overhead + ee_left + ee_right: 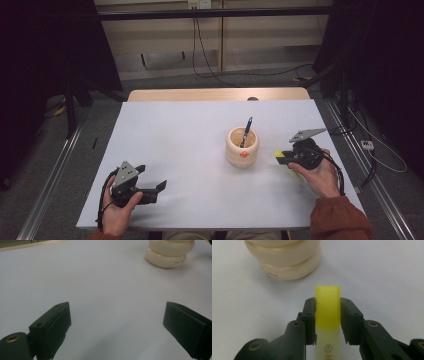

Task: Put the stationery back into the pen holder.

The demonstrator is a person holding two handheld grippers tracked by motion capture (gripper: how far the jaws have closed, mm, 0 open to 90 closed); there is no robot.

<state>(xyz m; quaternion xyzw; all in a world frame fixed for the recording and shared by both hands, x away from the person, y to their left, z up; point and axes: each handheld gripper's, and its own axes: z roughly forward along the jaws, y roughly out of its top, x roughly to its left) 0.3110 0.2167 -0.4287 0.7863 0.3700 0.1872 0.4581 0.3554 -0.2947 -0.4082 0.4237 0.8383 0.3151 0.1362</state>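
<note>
Nearest the camera in the high view, the left hand-held gripper (151, 181) sits low over the front left part of the white tabletop (190, 135), held in the person's left hand (117, 212). Its jaws stand wide apart with nothing between them; in the left gripper view the bare tabletop shows between the two black jaws, and the cream pen holder (170, 252) stands well beyond them at the upper right.

A little farther in, on the right side, the person's right hand (320, 177) holds the right hand-held gripper (283, 157), whose jaws are closed narrowly on a yellow highlighter (328, 312). In the right gripper view the highlighter's long axis runs straight along the jaws, its yellow capped end pointing forward past the fingertips toward the pen holder (284, 257), while its pale barrel with a small printed mark runs back between the jaws. In the high view the highlighter (279, 155) lies roughly level, its yellow end pointing left, just beside the holder but apart from it.

Farther still, near the tabletop's middle, the pen holder (242, 148) stands upright, ribbed, with an orange dot on its front. A blue pen (247, 131) stands in it, leaning up and to the right.
</note>
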